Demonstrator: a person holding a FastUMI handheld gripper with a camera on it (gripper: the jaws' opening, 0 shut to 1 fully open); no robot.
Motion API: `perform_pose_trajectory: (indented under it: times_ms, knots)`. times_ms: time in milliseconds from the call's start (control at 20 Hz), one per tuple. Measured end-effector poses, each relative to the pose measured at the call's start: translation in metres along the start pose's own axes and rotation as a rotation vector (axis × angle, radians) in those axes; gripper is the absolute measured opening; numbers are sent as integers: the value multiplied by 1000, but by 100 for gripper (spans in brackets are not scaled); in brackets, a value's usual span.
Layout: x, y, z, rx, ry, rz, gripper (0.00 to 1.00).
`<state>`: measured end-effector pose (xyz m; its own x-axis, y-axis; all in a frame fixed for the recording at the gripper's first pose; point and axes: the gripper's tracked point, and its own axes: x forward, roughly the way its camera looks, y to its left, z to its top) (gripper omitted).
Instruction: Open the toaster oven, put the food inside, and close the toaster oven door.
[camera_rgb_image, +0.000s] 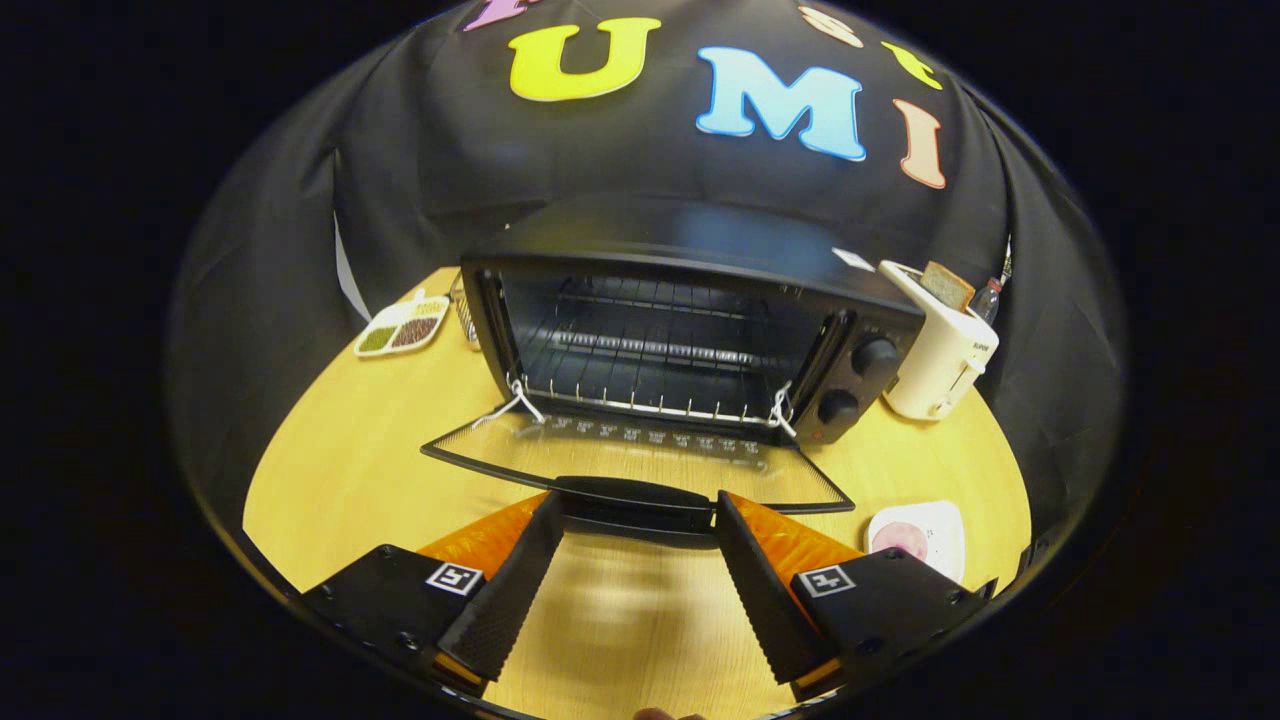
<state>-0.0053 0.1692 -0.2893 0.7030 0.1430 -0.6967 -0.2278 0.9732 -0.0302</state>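
Note:
A black toaster oven stands on the wooden table with its glass door folded down flat toward me. The wire rack inside is bare. The door's black handle lies just at my fingertips, spanning the gap between them. My gripper is open, its two black ribbed fingers wide apart and holding nothing. A white plate with a pink piece of food sits on the table to the right of my right finger.
A white toaster with a slice of bread in it stands right of the oven, a bottle behind it. A divided dish of grains lies left of the oven. Bare tabletop stretches to the left of the door.

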Motion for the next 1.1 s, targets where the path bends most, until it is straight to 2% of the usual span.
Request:
perform_pose_trajectory:
  times_ms: [100, 250, 500, 700, 850, 1000, 1100]
  knots:
    - [7, -2, -33, 34, 91, 6, 98]
    - [1, -13, -55, 35, 142, 11, 99]
    - [-31, -64, -51, -62, 138, -4, 99]
    - [-53, -101, -47, -35, 163, 28, 98]
    - [-66, -137, -45, -36, 164, 1, 99]
    - [-70, -170, -51, 48, 201, 5, 99]
    - [-70, -201, -53, 73, 224, -22, 99]
